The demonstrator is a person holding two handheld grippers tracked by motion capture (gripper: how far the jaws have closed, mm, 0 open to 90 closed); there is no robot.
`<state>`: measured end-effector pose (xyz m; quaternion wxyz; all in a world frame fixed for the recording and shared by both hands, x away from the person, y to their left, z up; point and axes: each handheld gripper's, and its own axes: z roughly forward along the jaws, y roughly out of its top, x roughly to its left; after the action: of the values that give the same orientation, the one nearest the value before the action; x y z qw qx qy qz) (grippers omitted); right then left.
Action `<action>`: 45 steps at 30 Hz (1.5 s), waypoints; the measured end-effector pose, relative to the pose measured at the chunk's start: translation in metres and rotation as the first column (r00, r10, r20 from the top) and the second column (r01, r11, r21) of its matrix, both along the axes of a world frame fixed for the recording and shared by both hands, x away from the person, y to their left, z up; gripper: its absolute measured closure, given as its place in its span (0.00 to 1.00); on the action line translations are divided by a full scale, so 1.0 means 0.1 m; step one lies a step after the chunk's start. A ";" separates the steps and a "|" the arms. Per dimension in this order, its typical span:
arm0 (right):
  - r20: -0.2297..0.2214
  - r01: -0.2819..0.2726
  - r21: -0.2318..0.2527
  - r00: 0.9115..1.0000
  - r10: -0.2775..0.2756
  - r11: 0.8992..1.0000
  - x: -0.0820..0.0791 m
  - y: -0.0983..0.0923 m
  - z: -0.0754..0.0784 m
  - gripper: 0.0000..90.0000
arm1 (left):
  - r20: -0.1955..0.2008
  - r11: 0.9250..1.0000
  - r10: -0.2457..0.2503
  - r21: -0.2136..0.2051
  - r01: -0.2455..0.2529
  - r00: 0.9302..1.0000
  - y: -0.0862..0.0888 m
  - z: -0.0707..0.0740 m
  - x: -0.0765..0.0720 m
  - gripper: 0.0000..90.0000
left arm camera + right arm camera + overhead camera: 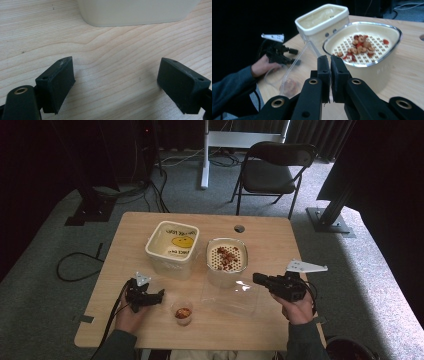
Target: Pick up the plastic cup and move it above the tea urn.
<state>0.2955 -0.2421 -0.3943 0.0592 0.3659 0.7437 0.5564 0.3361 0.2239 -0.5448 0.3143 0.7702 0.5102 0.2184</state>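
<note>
The clear plastic lid [298, 62] stands tilted on the table [265, 320], its edge pinched between the closed jaws of the right gripper [330, 75], just in front of the strainer tub [226, 257] holding reddish cereal rings [359, 47]. A small cup [183, 313] sits beside the left gripper [116, 83], whose jaws gape wide over bare wood near the cream container [172, 247].
</note>
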 end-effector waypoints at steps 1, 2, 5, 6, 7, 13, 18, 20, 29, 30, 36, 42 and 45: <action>0.003 -0.004 0.005 1.000 0.004 1.000 0.02 0.02 0.01 0.97 | 0.000 1.000 0.000 0.000 0.000 1.000 0.00 0.00 0.00 0.16; 0.002 -0.005 0.010 1.000 0.005 1.000 0.05 0.03 0.03 0.97 | 0.000 1.000 0.000 0.000 0.000 1.000 0.00 0.00 0.00 0.16; 0.004 -0.007 0.028 1.000 0.007 1.000 0.10 0.06 0.06 0.97 | -0.001 1.000 0.000 0.000 0.000 1.000 0.00 0.00 0.00 0.16; -0.003 -0.014 0.064 1.000 0.014 0.998 0.18 0.07 0.10 0.97 | -0.002 1.000 -0.001 0.000 0.001 1.000 0.00 0.00 0.00 0.16; -0.006 -0.018 0.075 1.000 0.019 0.997 0.20 0.08 0.11 0.97 | -0.002 1.000 -0.001 0.000 0.001 1.000 0.00 0.00 0.00 0.16; -0.016 -0.052 0.135 0.998 0.054 0.989 0.33 0.17 0.21 0.98 | -0.001 1.000 -0.001 0.000 0.001 1.000 0.00 0.00 0.00 0.16; -0.006 -0.087 0.158 0.996 0.089 0.984 0.34 0.25 0.28 0.98 | -0.001 1.000 0.001 -0.001 -0.001 1.000 0.00 0.00 0.00 0.16; 0.007 -0.100 0.151 0.995 0.100 0.983 0.33 0.30 0.35 0.98 | 0.000 1.000 0.001 -0.002 -0.001 1.000 0.00 0.00 0.00 0.16; 0.034 -0.107 0.172 0.994 0.103 0.979 0.43 0.41 0.54 0.98 | -0.001 1.000 -0.001 0.002 0.001 1.000 0.00 0.00 0.00 0.16; 0.039 -0.110 0.174 0.994 0.105 0.978 0.48 0.46 0.59 0.98 | -0.001 1.000 -0.001 0.002 0.001 1.000 0.00 0.00 0.00 0.16; 0.050 -0.109 0.192 0.994 0.101 0.975 0.64 0.59 0.72 0.98 | -0.001 1.000 -0.001 0.001 0.001 1.000 0.00 0.00 0.00 0.16; 0.041 -0.072 0.272 0.997 0.064 0.960 0.97 0.75 0.86 0.98 | -0.002 1.000 -0.003 0.004 0.003 1.000 0.00 0.00 0.00 0.16; 0.024 -0.046 0.298 0.999 0.041 0.954 1.07 0.80 0.86 0.98 | -0.002 1.000 -0.001 0.000 0.001 1.000 0.00 0.00 0.00 0.16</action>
<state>0.4023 -0.1625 -0.3084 -0.0024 0.3494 0.6586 0.6664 0.3361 0.2240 -0.5447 0.3139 0.7706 0.5101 0.2178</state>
